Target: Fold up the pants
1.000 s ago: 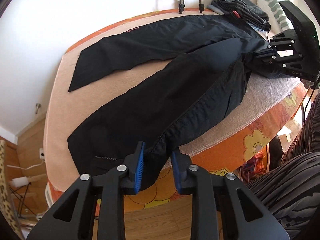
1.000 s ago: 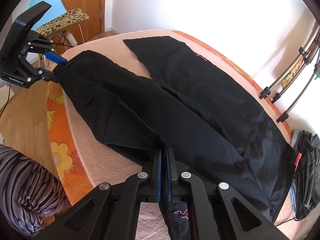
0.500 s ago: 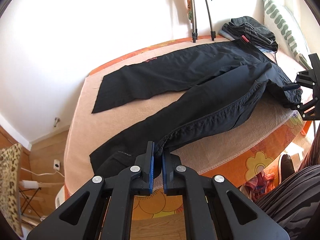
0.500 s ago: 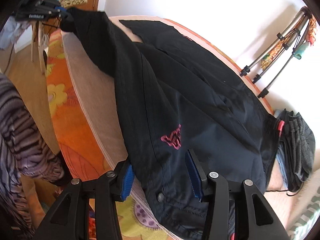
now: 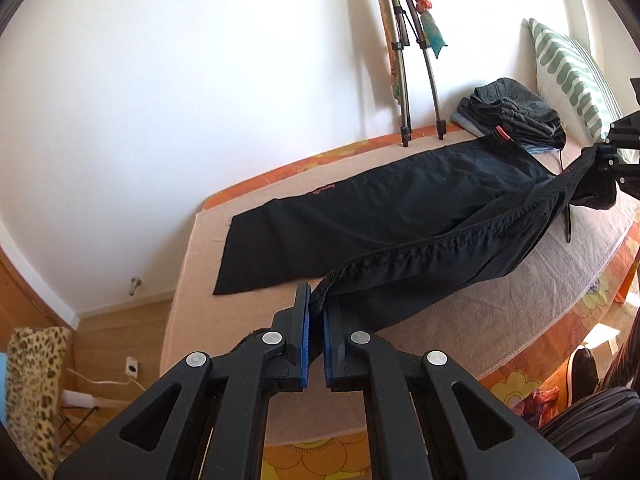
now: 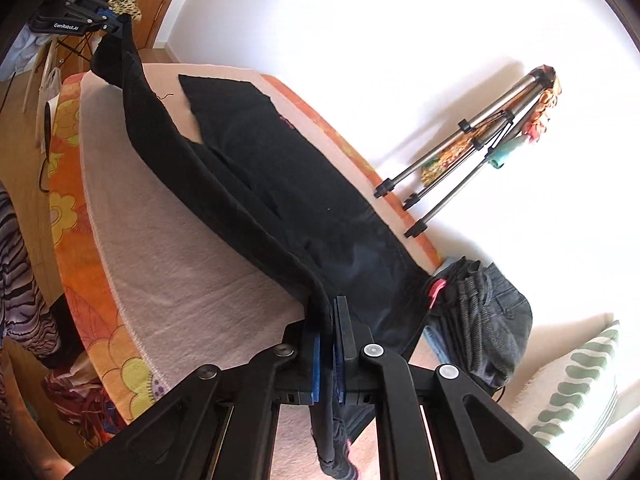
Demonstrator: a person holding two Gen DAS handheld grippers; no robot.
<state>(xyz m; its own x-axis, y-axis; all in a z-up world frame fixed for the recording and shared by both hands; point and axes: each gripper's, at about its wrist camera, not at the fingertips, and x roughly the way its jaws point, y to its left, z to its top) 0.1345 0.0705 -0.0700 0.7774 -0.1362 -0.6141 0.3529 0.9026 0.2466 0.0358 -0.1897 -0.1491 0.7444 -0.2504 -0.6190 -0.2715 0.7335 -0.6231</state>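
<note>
Black pants [image 5: 400,216] lie on a bed with a beige blanket [image 5: 520,300]. The far leg lies flat. The near leg is lifted off the blanket and stretched between my grippers. My left gripper [image 5: 316,312] is shut on the near leg's cuff. My right gripper [image 6: 330,320] is shut on the near side of the waistband and also shows at the right edge of the left wrist view [image 5: 612,160]. In the right wrist view the pants [image 6: 280,184] run to my left gripper [image 6: 100,20] at the upper left.
A stack of folded dark clothes [image 5: 516,112] lies by the waistband at the head of the bed. A green-striped pillow [image 5: 572,76] leans beyond it. Tripod legs [image 5: 416,88] stand against the white wall. A leopard-print chair [image 5: 32,392] is on the floor at left.
Both grippers have closed on the near leg and lifted it off the blanket, carrying it toward the far leg. The right gripper was open half a second ago.
</note>
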